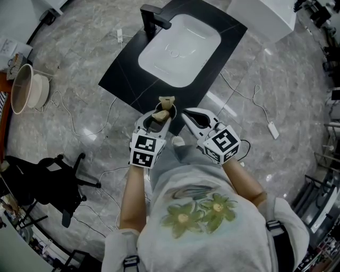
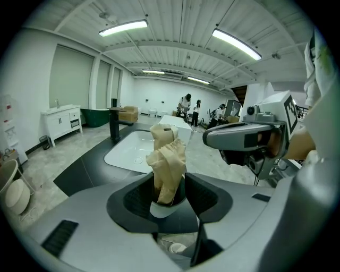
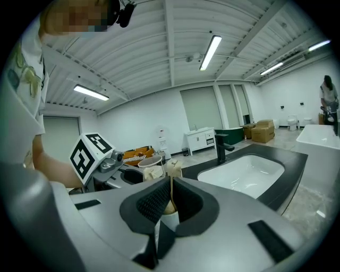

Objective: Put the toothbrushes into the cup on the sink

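A white cup [image 2: 163,208] stands between the jaws of my left gripper [image 2: 170,183], whose pads are spread wide and off its sides. Two tan paper-wrapped toothbrushes [image 2: 167,162] stick up out of the cup. In the head view the left gripper [image 1: 155,119] and the toothbrushes [image 1: 166,102] are at the near corner of the black sink counter [image 1: 127,74]. My right gripper [image 1: 187,113] is just right of them, jaws shut. In the right gripper view a thin tan strip shows in the slit at the right gripper [image 3: 170,183], with a toothbrush [image 3: 172,167] and the cup [image 3: 150,161] just beyond.
The white basin [image 1: 180,45] and black faucet [image 1: 154,16] lie farther along the counter. On the marble floor are cables, a white power strip [image 1: 272,129], a round white tub [image 1: 26,87] at left and a black chair [image 1: 48,183] at lower left.
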The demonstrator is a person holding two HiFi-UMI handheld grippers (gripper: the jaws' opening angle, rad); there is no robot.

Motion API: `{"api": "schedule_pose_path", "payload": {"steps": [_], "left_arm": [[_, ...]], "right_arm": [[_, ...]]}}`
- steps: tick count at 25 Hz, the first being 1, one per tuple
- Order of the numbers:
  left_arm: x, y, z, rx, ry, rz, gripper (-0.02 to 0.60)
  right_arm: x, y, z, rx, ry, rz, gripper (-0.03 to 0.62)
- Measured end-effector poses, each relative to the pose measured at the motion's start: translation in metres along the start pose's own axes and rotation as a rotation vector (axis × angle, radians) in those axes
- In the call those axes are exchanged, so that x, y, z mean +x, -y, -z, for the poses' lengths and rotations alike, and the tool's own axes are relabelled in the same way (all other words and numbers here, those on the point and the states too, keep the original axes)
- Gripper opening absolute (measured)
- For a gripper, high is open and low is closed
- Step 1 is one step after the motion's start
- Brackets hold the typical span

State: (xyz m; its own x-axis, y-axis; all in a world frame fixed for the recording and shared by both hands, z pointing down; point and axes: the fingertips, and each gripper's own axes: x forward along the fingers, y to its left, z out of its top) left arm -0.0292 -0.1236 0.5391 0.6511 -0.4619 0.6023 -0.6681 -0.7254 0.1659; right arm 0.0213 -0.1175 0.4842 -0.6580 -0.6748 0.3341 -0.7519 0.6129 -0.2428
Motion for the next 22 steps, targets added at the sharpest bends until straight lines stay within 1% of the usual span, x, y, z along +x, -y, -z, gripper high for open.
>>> {"api": "schedule_pose_path", "payload": {"steps": [2,7,10,16,19,20,22], "left_arm": [[-0.006,0.001,-0.003,-0.014,0.019,0.004,0.189],[-0.026,-0.003,-0.012,-0.052,0.073,-0.014,0.193],[-0.035,-0.007,-0.010,-0.074,0.084,-0.024,0.193],[-0.059,-0.010,-0.012,-0.103,0.130,-0.073,0.192],[-0.071,-0.010,-0.017,-0.114,0.168,-0.097,0.161],[-0.076,-0.011,-0.019,-0.117,0.185,-0.113,0.140],[-0.085,-0.014,-0.024,-0.122,0.223,-0.148,0.070]], "right_arm": [[0.001,-0.002,0.001,-0.002,-0.003,-0.006,0.046],[0.000,-0.006,0.000,-0.008,-0.001,-0.019,0.046],[0.001,-0.008,-0.002,-0.011,0.005,-0.024,0.046],[-0.001,-0.019,-0.007,-0.030,0.011,-0.040,0.046],[-0.003,-0.026,-0.010,-0.044,0.021,-0.054,0.046],[-0.004,-0.028,-0.011,-0.049,0.024,-0.060,0.046],[-0.005,-0.033,-0.013,-0.059,0.030,-0.067,0.044]]}}
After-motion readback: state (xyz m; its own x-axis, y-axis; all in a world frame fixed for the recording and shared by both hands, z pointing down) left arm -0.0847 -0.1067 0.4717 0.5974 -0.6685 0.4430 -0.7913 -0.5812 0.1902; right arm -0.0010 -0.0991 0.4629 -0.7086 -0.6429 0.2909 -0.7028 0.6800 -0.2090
